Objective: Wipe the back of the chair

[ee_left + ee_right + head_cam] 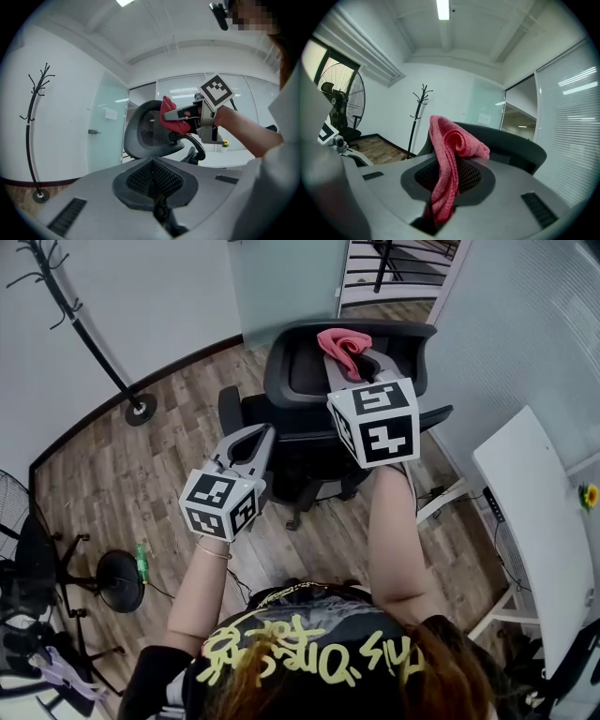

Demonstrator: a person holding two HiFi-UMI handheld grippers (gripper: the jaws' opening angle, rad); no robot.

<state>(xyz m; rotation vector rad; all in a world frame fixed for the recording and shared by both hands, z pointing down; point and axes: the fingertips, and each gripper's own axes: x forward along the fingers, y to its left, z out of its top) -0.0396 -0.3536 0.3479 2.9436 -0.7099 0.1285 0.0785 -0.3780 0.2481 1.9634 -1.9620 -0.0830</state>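
A black office chair (pixel 309 442) stands ahead of me on the wood floor, and its curved backrest (pixel 352 357) is seen from above. My right gripper (pixel 351 360) is shut on a pink cloth (pixel 343 345), which lies against the top edge of the backrest. In the right gripper view the cloth (pixel 449 161) hangs out of the jaws in front of the backrest (pixel 513 147). My left gripper (pixel 262 434) hovers lower left, above the seat and clear of the chair, shut with nothing in it. The left gripper view shows the backrest (pixel 143 136) and the cloth (pixel 169 117) pressed to its upper edge.
A black coat stand (pixel 89 334) rises at the far left by the wall. A standing fan (pixel 17 549), a round stool base (pixel 120 579) and a green bottle (pixel 142 562) sit at the left. A white desk (pixel 530 521) runs along the right beside the glass wall.
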